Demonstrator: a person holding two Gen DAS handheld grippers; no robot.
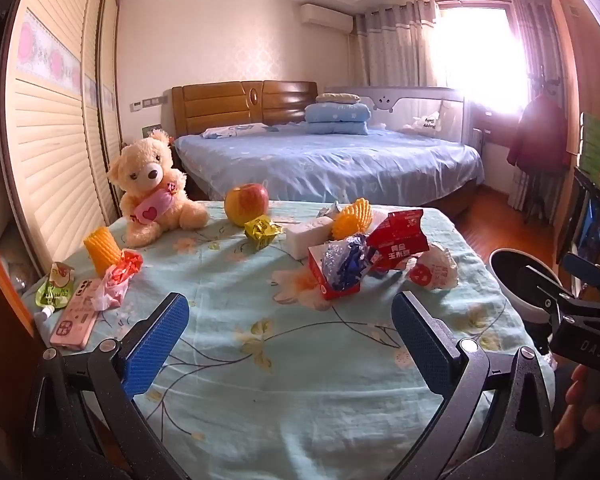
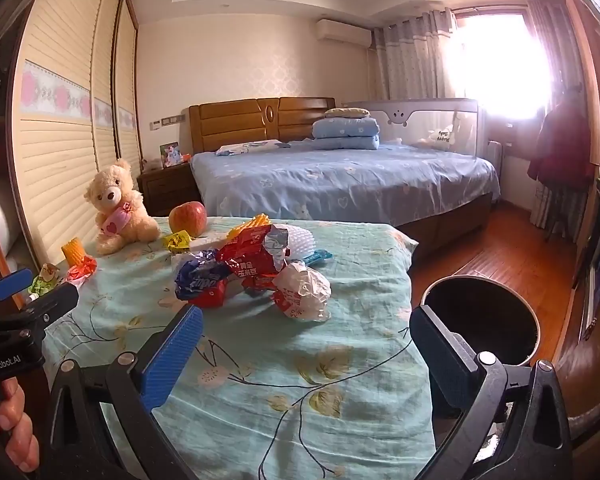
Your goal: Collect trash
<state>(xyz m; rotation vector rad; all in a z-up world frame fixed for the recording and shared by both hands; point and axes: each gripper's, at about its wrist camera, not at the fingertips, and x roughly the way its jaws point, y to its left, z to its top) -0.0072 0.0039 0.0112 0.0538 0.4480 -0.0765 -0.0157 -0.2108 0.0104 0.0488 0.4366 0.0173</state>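
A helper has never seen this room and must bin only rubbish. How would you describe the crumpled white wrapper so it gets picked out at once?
Start at the floral cloth, on the side by the round bin. At the near end of the litter heap lies the crumpled white wrapper. Unlike the red pack behind it, it is mostly white with red print.

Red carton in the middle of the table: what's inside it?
A crumpled blue-and-clear plastic wrapper is stuffed into the open red carton and spills out the top. Anything beneath the wrapper is covered.
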